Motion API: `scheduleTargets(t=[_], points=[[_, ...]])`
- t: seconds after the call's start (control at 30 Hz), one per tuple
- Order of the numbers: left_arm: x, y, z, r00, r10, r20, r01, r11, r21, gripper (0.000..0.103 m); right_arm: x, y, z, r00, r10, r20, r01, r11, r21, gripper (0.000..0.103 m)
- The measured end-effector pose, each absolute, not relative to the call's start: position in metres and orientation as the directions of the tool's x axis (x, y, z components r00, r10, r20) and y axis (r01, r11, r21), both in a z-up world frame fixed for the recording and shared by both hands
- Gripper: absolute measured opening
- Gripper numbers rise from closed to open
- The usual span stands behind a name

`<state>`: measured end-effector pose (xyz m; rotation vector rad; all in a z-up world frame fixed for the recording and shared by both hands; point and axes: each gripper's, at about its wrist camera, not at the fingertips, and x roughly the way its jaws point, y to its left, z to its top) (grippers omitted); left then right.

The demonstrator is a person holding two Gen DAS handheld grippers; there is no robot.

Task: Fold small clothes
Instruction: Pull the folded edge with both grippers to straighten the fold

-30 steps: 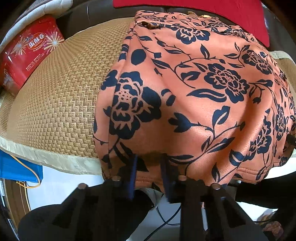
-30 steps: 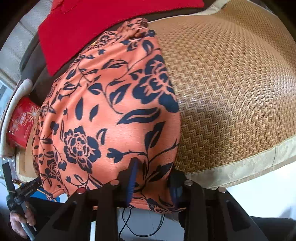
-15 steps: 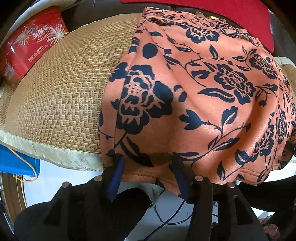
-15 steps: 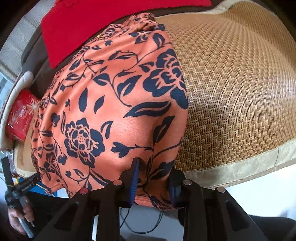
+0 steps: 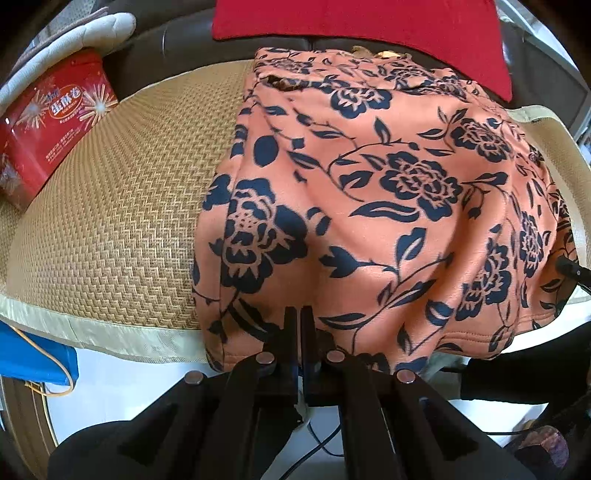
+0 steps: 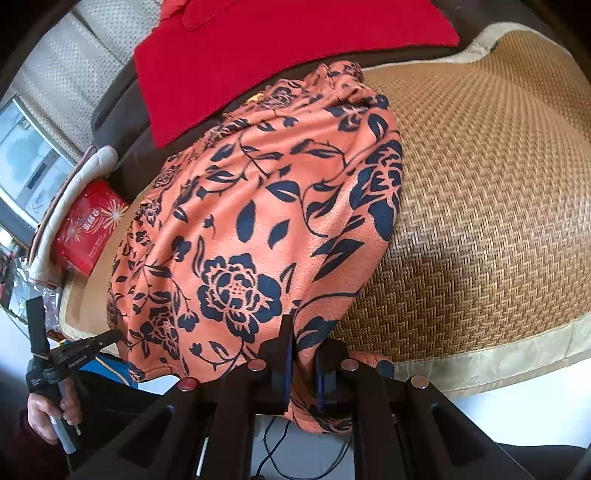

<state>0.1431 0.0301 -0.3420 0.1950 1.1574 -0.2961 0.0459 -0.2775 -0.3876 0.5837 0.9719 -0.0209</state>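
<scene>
An orange garment (image 5: 369,206) with dark blue flowers lies spread on a woven mat (image 5: 110,221), its hem hanging over the near edge. My left gripper (image 5: 300,325) is shut at the hem's left part, the cloth pinched between its fingers. In the right wrist view the same garment (image 6: 251,229) fills the middle. My right gripper (image 6: 301,354) holds the hem's right corner; its jaws are closing, with bunched cloth filling the narrow gap. The left gripper's tip (image 6: 107,338) shows at the far left, with a hand (image 6: 48,413) below on its handle.
A red tin (image 5: 55,122) stands on the mat's far left. A red cloth (image 5: 351,18) lies behind the garment on a dark sofa. Bare woven mat (image 6: 480,221) stretches to the right. Below the mat's edge are a white floor, cables (image 5: 317,450) and a blue object (image 5: 33,362).
The left jaws spread wide over the hem, then closed onto it. The right jaws narrowed on the cloth between them, and the right gripper drew back and up a little.
</scene>
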Motion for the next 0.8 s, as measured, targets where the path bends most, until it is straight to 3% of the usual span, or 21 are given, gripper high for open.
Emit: scheduleTargets(t=[0.17,0.3,0.7,0.77,0.8], points=[[0.149,0.045,-0.355,0.315,-0.152,-0.937,0.298,0.953,-0.054,0.002,0.050,-0.278,-0.390,0.571,0.250,-0.782,0.284,0.834,0.473,0.010],[0.147,0.048,-0.368,0.281,-0.173,-0.944,0.297,0.951,-0.086,0.009,0.046,-0.292,-0.397,0.553,0.262,-0.791,0.294,0.827,0.479,0.011],[0.138,0.096,-0.367,0.327,-0.268,-0.906,0.222,0.954,-0.202,0.007,0.040,-0.309,-0.405,0.554,0.321,-0.769,0.326,0.766,0.554,0.014],[0.140,0.109,-0.371,0.303,-0.291,-0.908,0.187,0.952,-0.243,0.025,0.040,-0.310,-0.406,0.550,0.322,-0.770,0.344,0.753,0.561,0.014],[0.140,0.114,-0.373,0.299,-0.295,-0.907,0.169,0.952,-0.254,0.047,0.040,-0.311,-0.407,0.548,0.329,-0.769,0.348,0.746,0.567,0.014]])
